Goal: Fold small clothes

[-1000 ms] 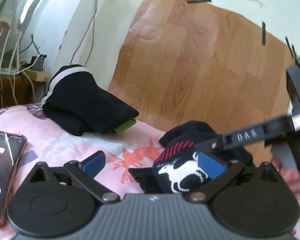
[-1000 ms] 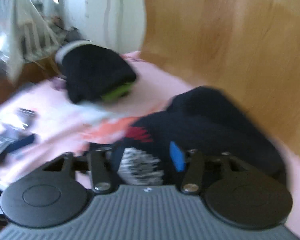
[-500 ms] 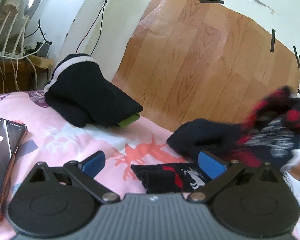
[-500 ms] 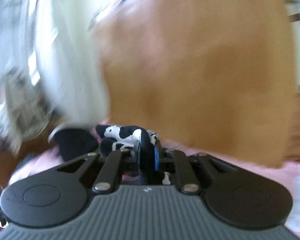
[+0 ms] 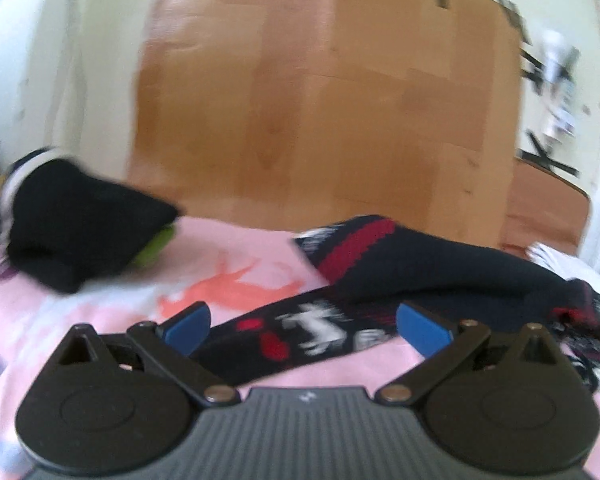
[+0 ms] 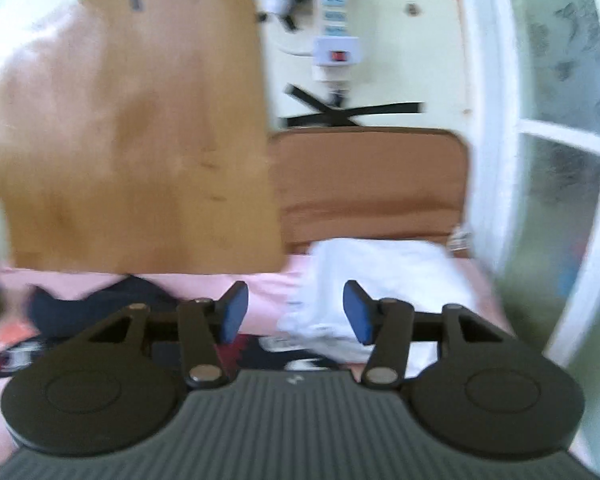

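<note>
Nearest in the left wrist view, the left gripper (image 5: 302,326) stands with its blue pads (image 5: 188,326) spread wide, holding nothing; between and just beyond them a dark patterned sock (image 5: 312,330) with white animal figures and red patches lies flat on the pink bedsheet (image 5: 112,308). Just past it, a second dark sock (image 5: 420,268) with a red band stretches from the middle to the right, its frayed-looking end bunched at the right edge. Farther left on the sheet sits a folded black garment (image 5: 76,224) with a white stripe and a green edge showing beneath it. Behind everything a wood-grain panel (image 5: 324,96) leans against the pale wall. In the right wrist view, the right gripper (image 6: 296,314) has its jaws opening, about halfway apart, with nothing pinched between the pads; a bit of dark patterned cloth lies on the sheet below the fingers, not touched by them as far as the blur allows. Just beyond the right pad lies a heap of white cloth (image 6: 384,276), and to the far left a dark sock end (image 6: 88,304). Farther back stand a brown cushion (image 6: 372,180) and a white-framed glass door (image 6: 556,120).
</note>
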The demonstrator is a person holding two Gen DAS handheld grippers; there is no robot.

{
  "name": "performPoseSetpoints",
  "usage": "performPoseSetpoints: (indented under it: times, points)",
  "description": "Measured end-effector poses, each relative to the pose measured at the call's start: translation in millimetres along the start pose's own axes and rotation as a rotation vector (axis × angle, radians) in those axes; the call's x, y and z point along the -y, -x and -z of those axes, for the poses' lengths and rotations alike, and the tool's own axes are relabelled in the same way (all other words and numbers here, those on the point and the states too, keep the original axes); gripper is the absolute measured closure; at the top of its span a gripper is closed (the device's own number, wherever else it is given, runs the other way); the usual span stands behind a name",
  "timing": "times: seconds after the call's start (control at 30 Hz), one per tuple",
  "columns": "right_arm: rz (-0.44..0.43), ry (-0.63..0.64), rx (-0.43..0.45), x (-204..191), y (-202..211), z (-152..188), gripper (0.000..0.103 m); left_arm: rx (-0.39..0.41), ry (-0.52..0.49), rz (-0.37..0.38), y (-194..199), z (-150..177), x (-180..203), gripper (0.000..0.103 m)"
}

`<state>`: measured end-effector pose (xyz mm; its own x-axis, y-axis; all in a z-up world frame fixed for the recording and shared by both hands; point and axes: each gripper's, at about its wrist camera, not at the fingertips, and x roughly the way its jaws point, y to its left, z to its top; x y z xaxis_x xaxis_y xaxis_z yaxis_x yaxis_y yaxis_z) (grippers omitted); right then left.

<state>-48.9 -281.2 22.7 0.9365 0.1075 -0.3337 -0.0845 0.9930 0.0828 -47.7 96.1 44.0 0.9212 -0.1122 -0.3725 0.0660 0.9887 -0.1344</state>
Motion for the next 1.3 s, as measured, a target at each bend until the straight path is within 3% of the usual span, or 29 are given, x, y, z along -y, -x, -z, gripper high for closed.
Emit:
performPoseSetpoints:
  times: [0.1,0.17,0.23,0.33,0.47,0.57,0.67,0.7,0.73,0.77,0.87,0.97,1.13,1.2,1.3]
  points:
    - [-0.071,0.126,-0.06,-32.0,-11.6,7.7,0.044,-0.055,-0.035,0.092,-20.9,-9.9,26.7,0.002]
    - [-0.117,0.201,-0.091,-49.8,-22.9,12.1,0.044,-0.091,-0.043,0.133,-30.9,-10.9,42.4,0.01]
    - [-0.139,0.298,-0.129,-65.9,-42.2,19.4,0.043,-0.089,-0.079,0.111,-37.9,-10.7,59.2,0.018]
    - [-0.147,0.461,-0.172,-89.3,-66.5,37.8,0.042,-0.035,-0.18,0.045,-38.3,-10.5,68.8,0.019]
    - [-0.364,0.392,-0.257,-111.1,-86.2,39.3,0.042,-0.016,-0.253,-0.013,-30.1,-11.0,55.2,0.019]
    - [-0.373,0.46,-0.239,-145.6,-107.6,41.6,0.041,-0.001,-0.316,-0.066,-20.5,-8.1,48.1,0.017]
    - [-0.396,0.533,-0.259,-165.7,-142.4,51.6,0.04,0.0,-0.424,-0.066,-13.6,-1.2,51.8,0.015]
    - [-0.4,0.575,-0.258,-163.7,-153.2,56.1,0.046,0.005,-0.471,-0.058,-11.5,1.5,56.6,0.014]
    - [-0.387,0.62,-0.251,-163.9,-160.3,59.4,0.058,0.015,-0.514,-0.051,-8.7,4.3,61.1,0.013]
    - [-0.355,0.651,-0.235,-164.5,-162.2,58.6,0.088,0.03,-0.558,-0.042,-6.7,7.0,66.8,0.011]
    - [-0.44,0.466,-0.203,-131.5,-147.3,26.3,0.093,0.075,-0.673,-0.023,-4.4,15.3,83.6,0.008]
    - [-0.467,0.348,-0.127,-106.1,-110.1,-8.0,0.093,0.114,-0.808,-0.018,-11.5,25.3,106.8,0.008]
    - [-0.5,0.276,-0.053,-87.1,-51.8,-38.2,0.093,0.192,-0.959,0.011,-24.3,29.3,150.1,0.008]
    - [-0.499,0.264,-0.032,-87.0,-32.2,-45.0,0.093,0.232,-1.025,0.011,-27.0,32.6,169.1,0.011]
    - [-0.478,0.289,0.013,-85.8,-5.4,-49.8,0.093,0.316,-1.112,-0.054,-31.8,35.7,187.3,0.027]
